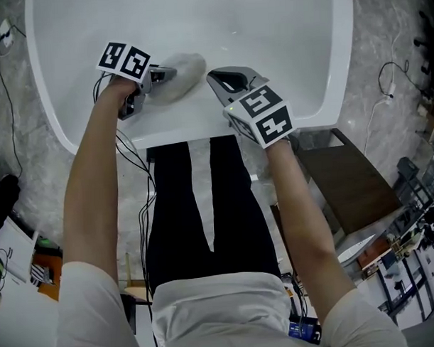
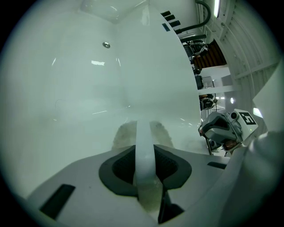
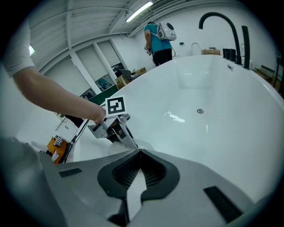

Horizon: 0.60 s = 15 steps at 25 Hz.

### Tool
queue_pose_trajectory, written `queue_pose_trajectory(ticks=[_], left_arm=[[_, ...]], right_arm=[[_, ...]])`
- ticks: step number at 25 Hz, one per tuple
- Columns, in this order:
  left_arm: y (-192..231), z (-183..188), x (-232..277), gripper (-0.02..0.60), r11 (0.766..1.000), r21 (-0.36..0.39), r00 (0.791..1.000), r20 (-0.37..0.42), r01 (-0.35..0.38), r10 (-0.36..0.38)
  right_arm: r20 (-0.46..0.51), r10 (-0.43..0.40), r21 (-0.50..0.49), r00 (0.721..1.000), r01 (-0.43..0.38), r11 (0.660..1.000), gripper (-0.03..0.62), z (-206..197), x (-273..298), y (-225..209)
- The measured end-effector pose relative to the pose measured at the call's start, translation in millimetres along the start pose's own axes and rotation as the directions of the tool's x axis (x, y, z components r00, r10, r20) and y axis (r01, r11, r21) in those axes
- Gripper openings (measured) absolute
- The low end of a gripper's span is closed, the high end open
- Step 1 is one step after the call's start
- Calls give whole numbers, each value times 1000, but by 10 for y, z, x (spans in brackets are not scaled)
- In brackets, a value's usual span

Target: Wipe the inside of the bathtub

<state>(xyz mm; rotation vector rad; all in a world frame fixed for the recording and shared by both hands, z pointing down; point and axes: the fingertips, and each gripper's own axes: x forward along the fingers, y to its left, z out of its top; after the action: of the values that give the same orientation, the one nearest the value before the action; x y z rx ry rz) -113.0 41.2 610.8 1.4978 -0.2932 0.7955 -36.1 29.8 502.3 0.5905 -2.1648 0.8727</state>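
The white bathtub (image 1: 194, 126) fills the top of the head view, with its near rim just ahead of my legs. A fluffy off-white cloth (image 1: 186, 71) lies against the tub's near inner wall. My left gripper (image 1: 164, 75) is shut on it. In the left gripper view the cloth (image 2: 122, 135) spreads out beyond the jaw tips of the left gripper (image 2: 144, 126). My right gripper (image 1: 218, 77) hovers just right of the cloth, shut, with nothing in it. Its jaws meet at the right gripper (image 3: 140, 151) tip, pointing toward the left gripper (image 3: 125, 136).
The tub's drain (image 3: 200, 111) sits in the floor further in, and a black faucet (image 3: 217, 18) arches over the far end. A brown cabinet (image 1: 345, 180) stands right of the tub. Cables (image 1: 135, 165) trail by my left leg. A person (image 3: 157, 39) stands far behind.
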Motion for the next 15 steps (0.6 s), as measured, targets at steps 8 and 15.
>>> queue_pose_trajectory(ticks=[8,15], left_arm=[[165,-113,-120,95,999,-24,999,-28,-33,32],[433,-285,-387,95,993,-25,990,-78,-119,117]], right_arm=[[4,41,-36,999,-41,999,20,113,176,60],[-6,74,-48,997,-74,996,20,228,323,280]])
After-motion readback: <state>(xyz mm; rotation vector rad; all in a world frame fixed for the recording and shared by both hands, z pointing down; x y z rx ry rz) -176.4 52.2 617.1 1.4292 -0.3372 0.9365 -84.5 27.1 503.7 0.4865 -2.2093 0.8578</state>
